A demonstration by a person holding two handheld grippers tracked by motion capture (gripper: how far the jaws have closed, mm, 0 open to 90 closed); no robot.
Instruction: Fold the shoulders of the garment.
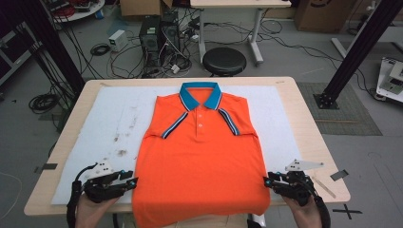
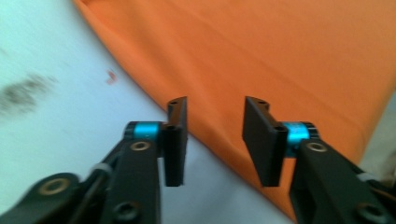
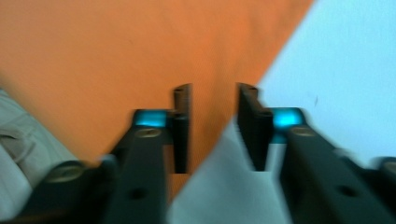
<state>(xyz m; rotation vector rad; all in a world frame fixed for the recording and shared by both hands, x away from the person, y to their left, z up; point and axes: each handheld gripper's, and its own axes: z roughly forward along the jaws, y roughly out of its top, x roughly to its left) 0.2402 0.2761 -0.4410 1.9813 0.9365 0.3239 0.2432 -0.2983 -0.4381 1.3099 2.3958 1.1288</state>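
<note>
On table — polo shirt [image 1: 199, 161] lengthwise, collar away

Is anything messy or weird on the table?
Yes: the white mat has dark smudges left of the orange shirt. The shirt lies flat, but its hem hangs over the table's near edge. Nothing looks torn or spilled.

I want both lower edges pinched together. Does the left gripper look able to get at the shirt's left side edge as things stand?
Probably yes. The left gripper has its jaws open, straddling the edge of the orange polo shirt on the white mat, with nothing between them.
</note>
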